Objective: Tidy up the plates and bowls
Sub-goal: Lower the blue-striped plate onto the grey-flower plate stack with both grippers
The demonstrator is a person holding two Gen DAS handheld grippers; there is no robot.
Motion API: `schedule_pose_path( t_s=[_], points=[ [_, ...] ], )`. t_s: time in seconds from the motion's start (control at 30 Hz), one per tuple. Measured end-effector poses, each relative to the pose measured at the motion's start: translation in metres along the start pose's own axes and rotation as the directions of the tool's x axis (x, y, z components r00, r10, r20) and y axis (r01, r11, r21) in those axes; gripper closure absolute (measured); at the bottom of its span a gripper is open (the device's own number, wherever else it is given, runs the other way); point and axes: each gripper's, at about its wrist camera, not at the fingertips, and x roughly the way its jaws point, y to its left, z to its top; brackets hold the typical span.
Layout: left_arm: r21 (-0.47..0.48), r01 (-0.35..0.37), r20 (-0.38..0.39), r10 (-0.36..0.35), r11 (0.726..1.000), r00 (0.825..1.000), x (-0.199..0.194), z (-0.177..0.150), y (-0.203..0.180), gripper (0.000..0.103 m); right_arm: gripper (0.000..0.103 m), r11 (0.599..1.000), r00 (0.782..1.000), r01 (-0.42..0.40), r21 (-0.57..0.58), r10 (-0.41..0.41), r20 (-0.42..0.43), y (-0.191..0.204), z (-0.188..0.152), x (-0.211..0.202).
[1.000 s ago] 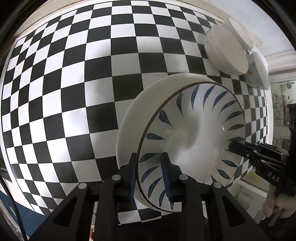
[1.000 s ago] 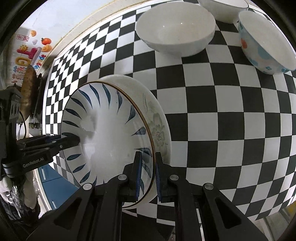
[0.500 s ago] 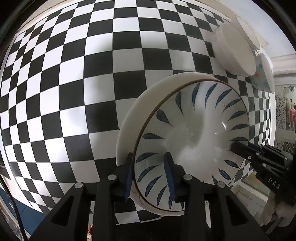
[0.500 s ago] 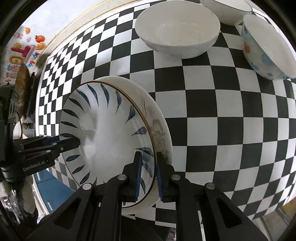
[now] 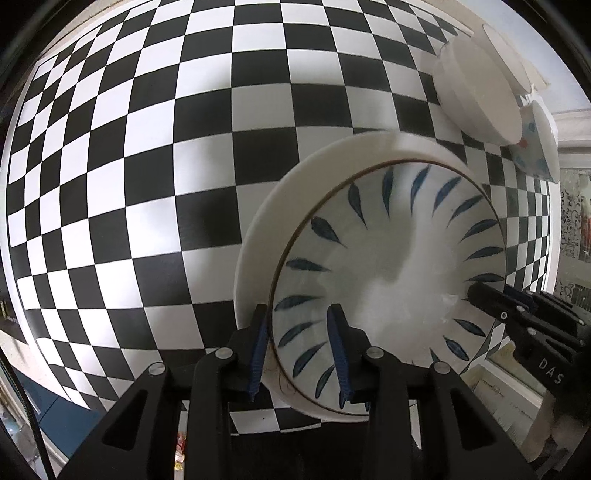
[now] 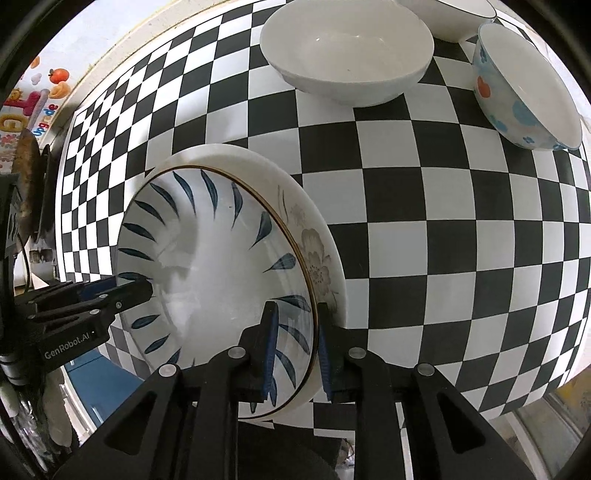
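Note:
A blue-leaf plate (image 5: 391, 266) lies stacked on a white flower-print plate (image 5: 280, 206) over the checkered table. My left gripper (image 5: 299, 350) straddles the near rim of the blue-leaf plate, its jaws a little apart. My right gripper (image 6: 295, 347) straddles the opposite rim (image 6: 312, 314) the same way. Each gripper shows in the other's view: the right one (image 5: 517, 325) and the left one (image 6: 85, 306). The flower-print plate (image 6: 321, 266) peeks out under the blue-leaf plate (image 6: 214, 266).
A plain white bowl (image 6: 347, 55), a bowl with blue and orange spots (image 6: 524, 96) and a third white bowl (image 6: 458, 14) stand at the far side of the checkered table (image 6: 443, 221). The same bowls show in the left wrist view (image 5: 476, 88). The table edge lies close below both grippers.
Both grippers' jaws have widened slightly around the blue-leaf plate's rim. The plates have settled lower toward the table and sit a little closer in both views.

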Motion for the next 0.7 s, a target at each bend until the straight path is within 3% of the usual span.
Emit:
schedule_pose_path(
  t_s=[0.23, 0.7],
  points=[
    [0.008, -0.027, 0.0, 0.027, 1.0, 1.0, 0.001, -0.004, -0.009, 0.074, 0.08, 1.0, 0.999, 0.015, -0.006, -0.016, -0.031, 0.007, 0.003, 0.004],
    [0.032, -0.061, 0.088, 0.058, 0.998, 0.994, -0.025, -0.028, -0.024, 0.074, 0.08, 1.0, 0.999, 0.023, -0.004, -0.023, 0.025, 0.005, -0.008, -0.015]
  ],
)
